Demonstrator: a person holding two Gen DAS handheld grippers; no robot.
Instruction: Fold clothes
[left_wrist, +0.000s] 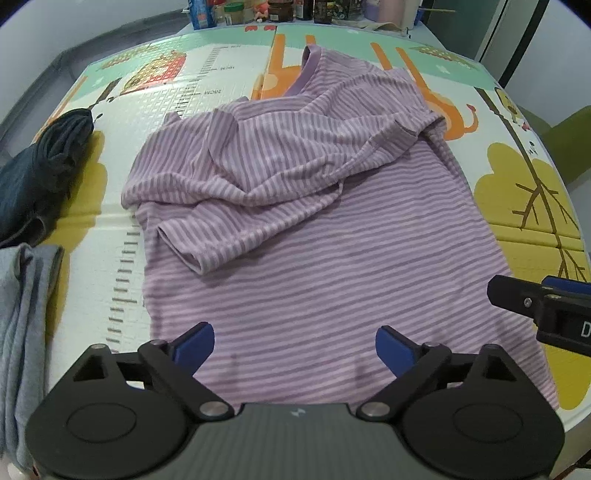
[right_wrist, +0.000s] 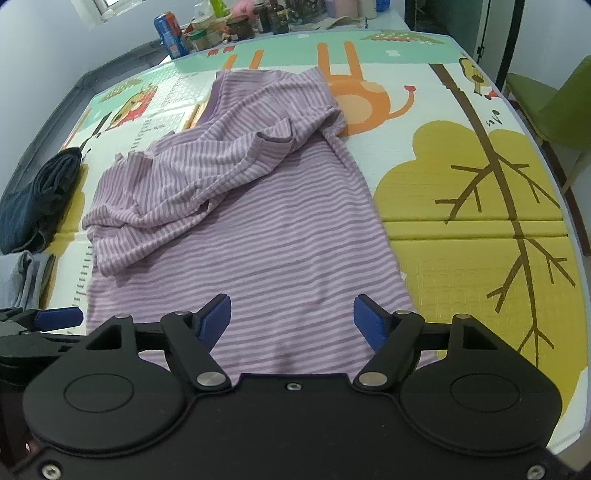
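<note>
My left gripper (left_wrist: 294, 341) hangs with its blue pads spread wide and nothing between them, only striped cloth lying beneath; my right gripper (right_wrist: 291, 319) is likewise parted and empty, its pads a little closer together. Both point steeply down at the near hem of the purple striped shirt (left_wrist: 332, 266), which I take as my landmark. The shirt lies on the play mat (right_wrist: 461, 206) with its long axis running straight away from my fingers: hem nearest me, collar at the far end. Its lower body lies fairly flat, but the upper part is bunched, with a sleeve and shoulder flopped inward across the chest toward the shirt's left side. The left gripper sits over the hem's left-middle part, while the right hangs just beside it toward the shirt's right edge, so each hand is nearest its own side. Beyond the shirt's left edge, apart from it, lie a dark folded garment (left_wrist: 40, 166) and, nearer me, a grey folded garment (left_wrist: 26, 314). Past the collar stands a row of jars and bottles (right_wrist: 236, 26); off the shirt's right, beyond the mat, is a green chair (right_wrist: 554, 107). I judge the fold is only partly made: the coming move turns on reaching forward along that long axis to the rumpled upper part, or taking the hem and carrying it toward the collar.
</note>
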